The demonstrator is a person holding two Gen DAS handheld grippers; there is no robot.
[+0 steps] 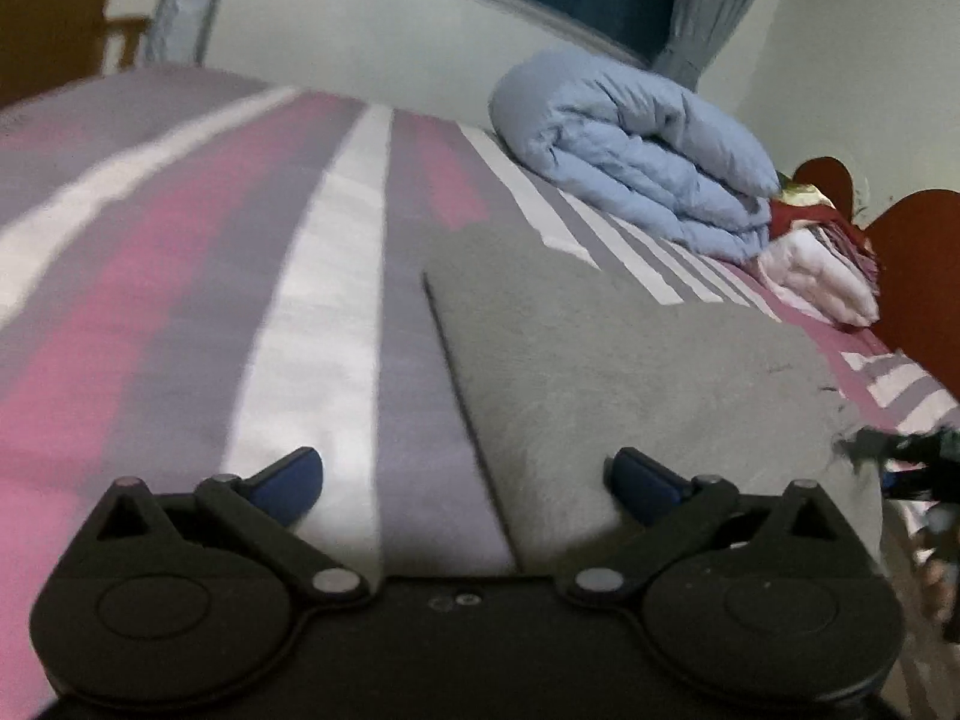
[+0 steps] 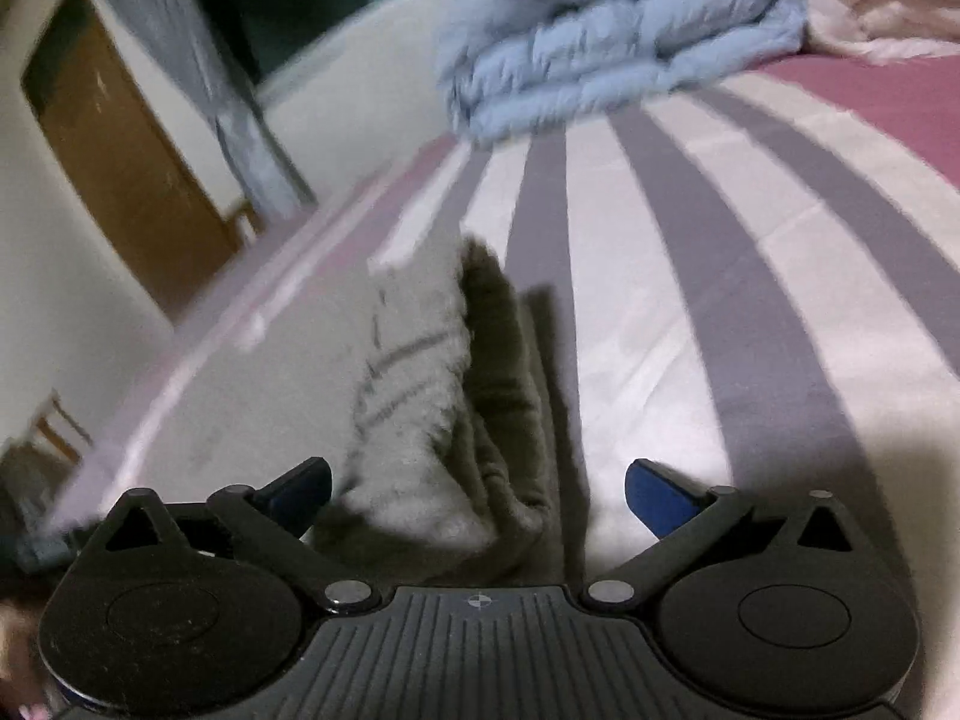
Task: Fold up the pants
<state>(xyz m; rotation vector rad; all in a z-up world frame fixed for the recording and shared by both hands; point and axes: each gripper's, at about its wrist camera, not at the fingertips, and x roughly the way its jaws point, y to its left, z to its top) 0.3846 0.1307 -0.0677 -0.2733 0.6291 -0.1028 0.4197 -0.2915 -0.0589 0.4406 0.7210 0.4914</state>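
Grey fleece pants (image 1: 630, 372) lie flat on the striped bedsheet (image 1: 198, 312), their straight left edge running up from my left gripper (image 1: 465, 480). That gripper is open and empty, its right fingertip over the pants and its left over the sheet. In the right wrist view the pants (image 2: 414, 384) show a raised fold with a pale fuzzy inside and darker outside. My right gripper (image 2: 477, 495) is open, its jaws straddling the near end of that fold without closing on it. The right gripper also shows at the right edge of the left wrist view (image 1: 906, 456).
A folded light-blue duvet (image 1: 642, 168) lies at the far side of the bed, also in the right wrist view (image 2: 606, 42). White and red folded linens (image 1: 822, 276) sit beside a brown headboard (image 1: 924, 276). Wall, window and curtain (image 1: 708, 6) stand behind. A wooden door (image 2: 120, 162) is left.
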